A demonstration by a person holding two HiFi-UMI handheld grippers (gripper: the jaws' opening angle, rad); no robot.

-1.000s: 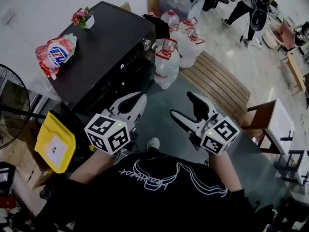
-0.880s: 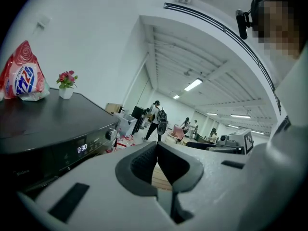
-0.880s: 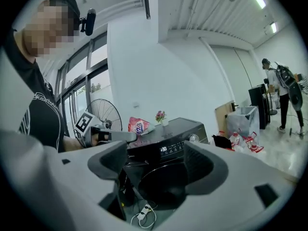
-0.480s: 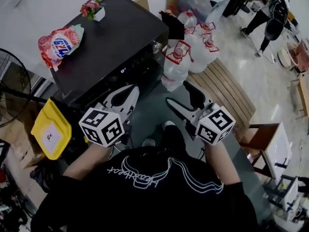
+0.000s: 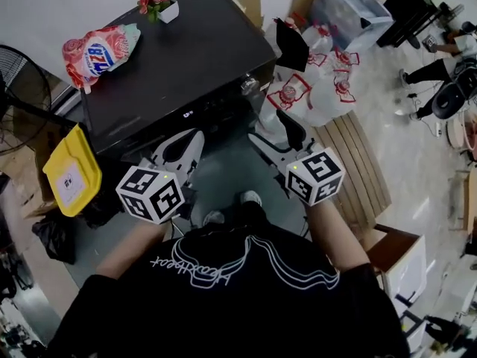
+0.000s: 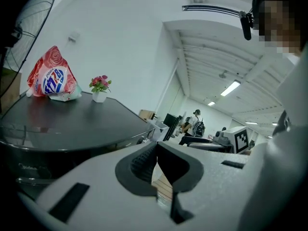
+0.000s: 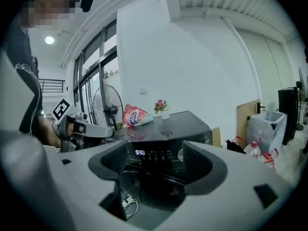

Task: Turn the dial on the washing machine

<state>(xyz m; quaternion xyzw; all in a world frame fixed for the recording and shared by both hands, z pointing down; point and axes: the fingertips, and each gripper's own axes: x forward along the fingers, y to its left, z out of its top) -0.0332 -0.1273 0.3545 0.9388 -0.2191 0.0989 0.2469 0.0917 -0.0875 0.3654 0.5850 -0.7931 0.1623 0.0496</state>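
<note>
Right gripper (image 5: 270, 131), jaws apart and empty, hovers short of the dial (image 5: 249, 85).

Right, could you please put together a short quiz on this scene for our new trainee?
1. True or false: the right gripper is open and clear of the dial.
2. What lies on top of the washing machine along with the flower pot? A: a detergent bag; B: a kettle; C: a towel.
3. Fill in: the left gripper has its jaws ____, with nothing between them.
Key: 1 true; 2 A; 3 shut.
</note>
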